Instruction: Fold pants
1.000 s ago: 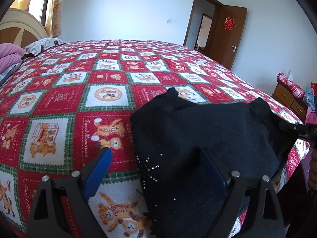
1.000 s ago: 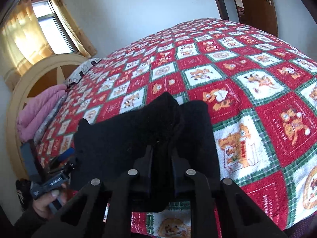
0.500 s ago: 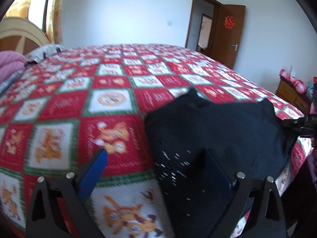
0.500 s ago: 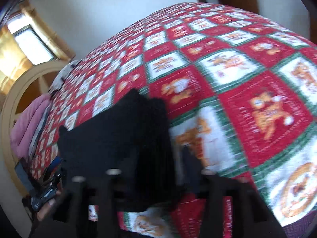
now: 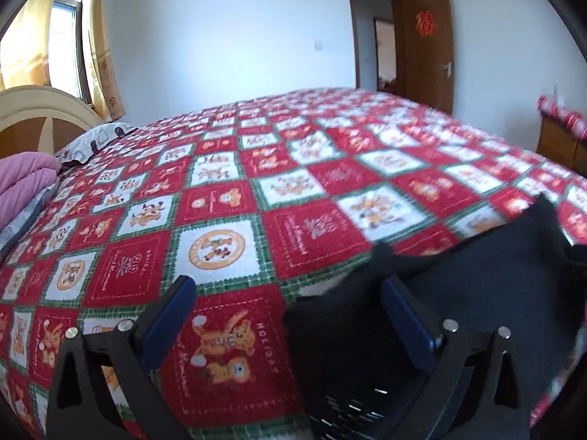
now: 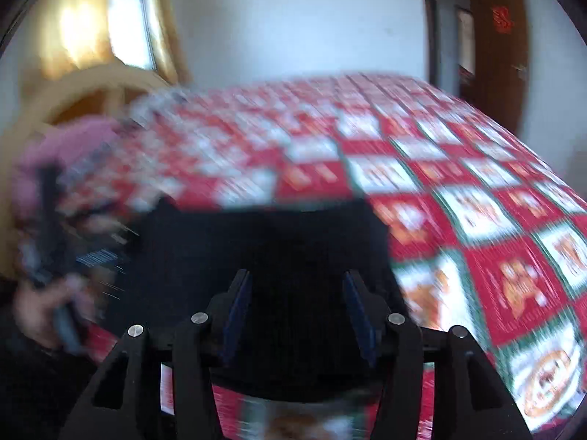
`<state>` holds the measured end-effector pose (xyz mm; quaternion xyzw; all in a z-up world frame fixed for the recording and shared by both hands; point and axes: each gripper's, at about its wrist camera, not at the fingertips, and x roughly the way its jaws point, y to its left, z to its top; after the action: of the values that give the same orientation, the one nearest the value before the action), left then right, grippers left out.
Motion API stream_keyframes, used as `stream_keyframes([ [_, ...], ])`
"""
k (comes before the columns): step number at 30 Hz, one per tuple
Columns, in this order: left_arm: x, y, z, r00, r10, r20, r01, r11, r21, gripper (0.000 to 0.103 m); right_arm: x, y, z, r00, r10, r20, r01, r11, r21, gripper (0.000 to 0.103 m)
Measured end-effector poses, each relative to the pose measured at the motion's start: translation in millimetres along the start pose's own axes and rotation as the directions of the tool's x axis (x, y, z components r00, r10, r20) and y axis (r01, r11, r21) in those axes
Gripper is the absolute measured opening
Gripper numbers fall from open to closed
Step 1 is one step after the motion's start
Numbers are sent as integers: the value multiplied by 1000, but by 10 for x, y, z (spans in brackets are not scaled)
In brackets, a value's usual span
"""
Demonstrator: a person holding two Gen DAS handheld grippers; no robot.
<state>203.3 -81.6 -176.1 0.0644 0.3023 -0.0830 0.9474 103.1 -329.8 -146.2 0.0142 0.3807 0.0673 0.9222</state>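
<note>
Black pants (image 5: 477,293) lie folded at the near edge of a bed's red patchwork quilt (image 5: 227,220). The left gripper (image 5: 286,315) is opening wide, empty; the right gripper (image 6: 297,311) hovers half-spread over the cloth, gripping nothing. Best next: pinch both corners evenly before folding.

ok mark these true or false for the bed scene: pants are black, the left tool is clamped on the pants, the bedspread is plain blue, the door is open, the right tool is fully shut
1. The pants are black. True.
2. The left tool is clamped on the pants. False: its jaws are opening wide and its pads press on nothing, with bedspread showing between them.
3. The bedspread is plain blue. False: it is red, white and green checks with cartoon bears.
4. The brown door stands open. True.
5. The right tool is fully shut. False: its jaws stand apart over the dark pants.
</note>
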Motion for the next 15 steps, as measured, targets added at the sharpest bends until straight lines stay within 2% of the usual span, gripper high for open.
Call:
stream_keyframes([
  [2, 147, -9, -3, 999, -15, -51, 15, 1000, 3, 103, 143, -163, -27, 998, 5, -69, -2, 999, 41, 53],
  [7, 211, 10, 22, 996, -35, -85, 33, 999, -24, 103, 178, -238, -25, 996, -15, -91, 17, 1000, 16, 53],
  [9, 150, 39, 15, 996, -38, -78, 34, 998, -45, 103, 206, -222, -62, 995, -37, -91, 36, 999, -22, 53],
  [12, -64, 120, -12, 998, -14, -55, 9, 996, -83, 103, 175, -233, -63, 995, -25, -94, 23, 999, -25, 53],
  [15, -372, 115, -30, 1000, -10, 1, 10, 998, -63, 103, 74, -230, -29, 996, -27, -89, 25, 999, -24, 53],
])
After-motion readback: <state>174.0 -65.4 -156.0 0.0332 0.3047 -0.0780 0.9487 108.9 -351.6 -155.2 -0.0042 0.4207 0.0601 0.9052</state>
